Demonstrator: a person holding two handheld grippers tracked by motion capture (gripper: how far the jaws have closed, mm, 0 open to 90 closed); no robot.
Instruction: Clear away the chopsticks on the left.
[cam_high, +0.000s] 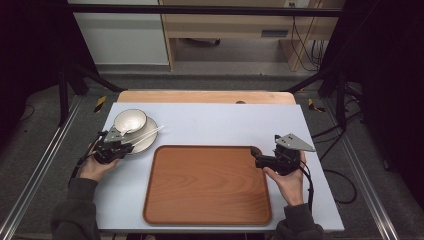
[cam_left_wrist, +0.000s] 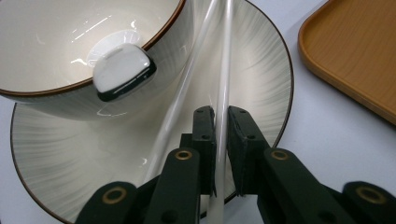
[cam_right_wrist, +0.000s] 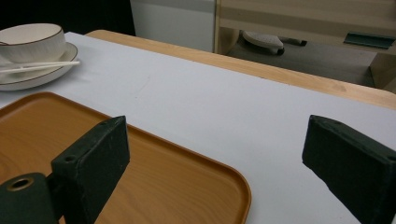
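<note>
A cream bowl (cam_high: 130, 120) with a brown rim stands on a matching plate (cam_high: 148, 142) at the table's far left. Two white chopsticks (cam_high: 151, 133) lie across the plate beside the bowl. My left gripper (cam_left_wrist: 222, 116) is shut on one chopstick (cam_left_wrist: 226, 70) just above the plate (cam_left_wrist: 261, 70); the other chopstick (cam_left_wrist: 184, 88) lies free to its left. A small white piece with a dark edge (cam_left_wrist: 122, 70) rests on the bowl's (cam_left_wrist: 56, 42) rim. My right gripper (cam_right_wrist: 215, 140) stands open over the far right corner of the wooden tray (cam_right_wrist: 154, 186), nothing between its jaws.
The brown wooden tray (cam_high: 207, 185) lies in the middle of the pale tabletop (cam_high: 225, 125), close to the plate's right side. My right gripper (cam_high: 256, 153) hovers at its right edge. Black frame posts and cables stand at both sides of the table.
</note>
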